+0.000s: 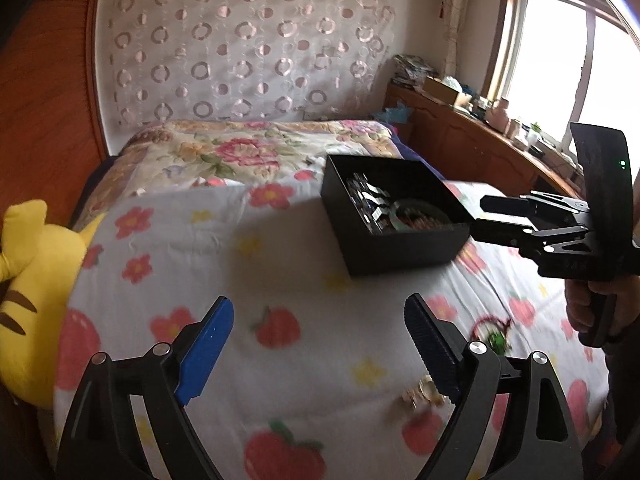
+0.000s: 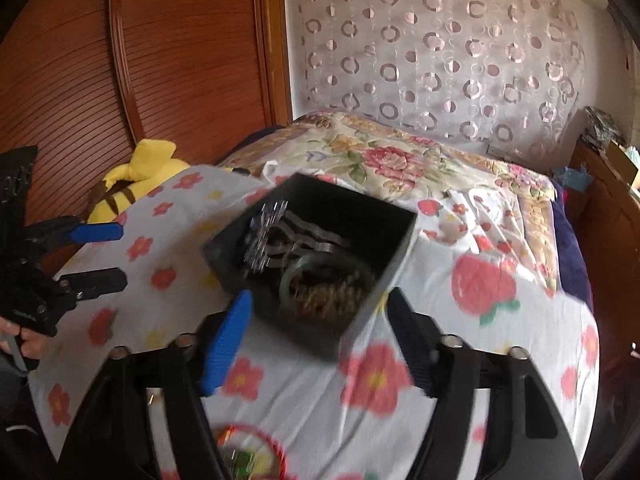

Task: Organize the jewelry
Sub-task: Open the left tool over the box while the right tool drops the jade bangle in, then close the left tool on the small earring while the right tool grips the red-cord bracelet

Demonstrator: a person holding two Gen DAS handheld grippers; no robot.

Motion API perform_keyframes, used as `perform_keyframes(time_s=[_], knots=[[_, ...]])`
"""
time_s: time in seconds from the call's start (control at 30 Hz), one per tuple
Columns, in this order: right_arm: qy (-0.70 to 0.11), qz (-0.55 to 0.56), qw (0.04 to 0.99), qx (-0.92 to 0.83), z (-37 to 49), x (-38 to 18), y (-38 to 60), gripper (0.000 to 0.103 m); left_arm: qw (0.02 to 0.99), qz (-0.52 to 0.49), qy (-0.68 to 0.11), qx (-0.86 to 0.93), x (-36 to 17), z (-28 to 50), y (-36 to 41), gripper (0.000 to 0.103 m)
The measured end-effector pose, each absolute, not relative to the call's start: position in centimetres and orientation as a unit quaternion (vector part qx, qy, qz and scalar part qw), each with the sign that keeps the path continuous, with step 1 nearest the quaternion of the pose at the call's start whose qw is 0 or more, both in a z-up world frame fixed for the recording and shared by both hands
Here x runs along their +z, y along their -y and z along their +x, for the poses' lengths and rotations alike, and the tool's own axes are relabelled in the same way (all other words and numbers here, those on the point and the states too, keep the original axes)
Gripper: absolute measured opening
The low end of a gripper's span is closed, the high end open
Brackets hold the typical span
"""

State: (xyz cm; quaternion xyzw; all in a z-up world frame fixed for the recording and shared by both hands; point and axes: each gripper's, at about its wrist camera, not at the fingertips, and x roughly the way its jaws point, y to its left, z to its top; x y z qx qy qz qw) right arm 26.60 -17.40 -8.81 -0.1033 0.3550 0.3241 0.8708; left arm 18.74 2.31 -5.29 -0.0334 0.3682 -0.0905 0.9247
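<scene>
Here, both grippers' fingers [image 1: 216, 344] spread apart over a flowered bedsheet [image 1: 280, 272] bearing a black box [image 1: 400, 248].

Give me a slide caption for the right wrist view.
Open right gripper hovers at the black jewelry box on a floral bedsheet; left gripper open nearby.

Black open-top box [image 1: 394, 216] [image 2: 316, 264] sits upright on floral bedsheet, lid off. Inside box: silvery hair clips [image 1: 368, 200] [image 2: 296, 244] along far side, pale green bangle [image 1: 412, 216] [image 2: 316, 280] toward near corner, brownish beaded piece within bangle. Outside, near box: red cord bracelet with green bead [image 1: 494, 332] [image 2: 248, 452], blurred; small gold pieces [image 1: 422, 394] beyond it.
</scene>
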Motion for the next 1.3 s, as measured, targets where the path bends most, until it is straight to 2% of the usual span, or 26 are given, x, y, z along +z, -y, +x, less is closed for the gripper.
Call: perform_keyframes(time_s=[0.13, 0.43, 0.87, 1.03, 1.07, 1.3], knots=[[-0.380, -0.099, 0.858, 0.330, 23.7, -10.4, 18.7, 0.045, 0.919, -0.032, -0.380, -0.102, -6.5, 17.3, -1.6, 0.084], [-0.417, -0.113, 0.844, 0.319, 20.2, -13.7, 20.6, 0.028, 0.907, -0.006, -0.402, -0.126, -7.9, 15.1, -0.3, 0.084], [-0.415, -0.116, 0.842, 0.324, 20.3, -14.2, 20.5, 0.026, 0.886, 0.032, -0.433, -0.164, -9.2, 15.3, 2.8, 0.037], [-0.410, -0.111, 0.845, 0.324, 20.2, -14.2, 20.7, 0.026, 0.882, 0.039, -0.437, -0.170, -9.3, 15.7, 3.5, 0.023], [-0.410, -0.111, 0.845, 0.324, 20.2, -14.3, 20.7, 0.026, 0.882, 0.042, -0.437, -0.170, -9.4, 15.7, 3.6, 0.014], [-0.410, -0.111, 0.845, 0.324, 20.1, -14.2, 20.6, 0.026, 0.891, 0.038, -0.422, -0.164, -8.7, 15.0, 3.1, 0.014]])
